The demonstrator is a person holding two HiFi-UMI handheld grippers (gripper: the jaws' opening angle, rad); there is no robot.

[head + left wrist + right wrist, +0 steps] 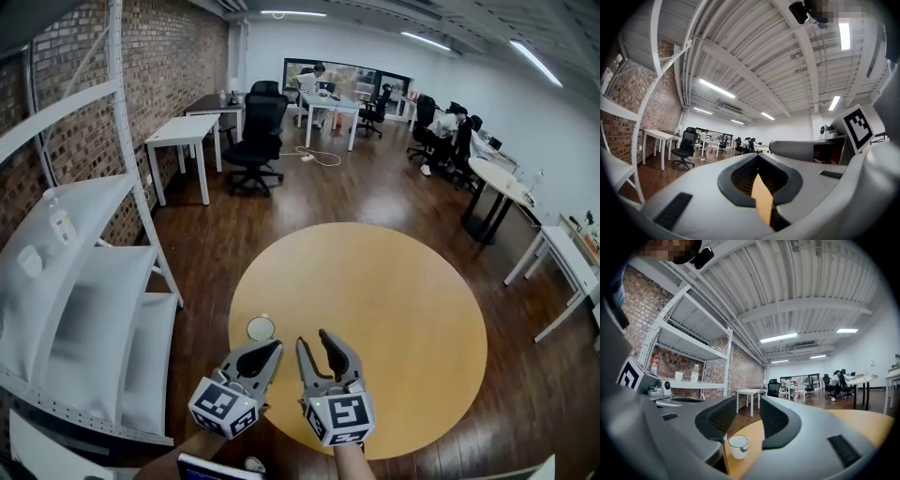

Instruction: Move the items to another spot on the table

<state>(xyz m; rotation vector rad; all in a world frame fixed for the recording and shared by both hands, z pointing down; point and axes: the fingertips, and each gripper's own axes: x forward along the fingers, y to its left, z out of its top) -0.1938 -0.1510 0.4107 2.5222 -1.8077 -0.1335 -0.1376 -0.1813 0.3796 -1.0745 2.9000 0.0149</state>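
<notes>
1. Left claw point(270, 349) was closed, empty; right claw point(314, 339) narrowly parted, empty.
2. Small white cup point(261, 328) stood untouched on round wooden desk point(394, 309), just beyond them.
3. Seemingly pre-grasp: next, widen one claw and lower it around the cup.

My head camera looks steeply down on the round light-wood table point(394, 281). The cameras on my left gripper point(272, 349) and right gripper point(314, 339) sit close behind their jaws, facing level across the room (all three share the tabletop and the red brick wall point(178, 66)).
</notes>
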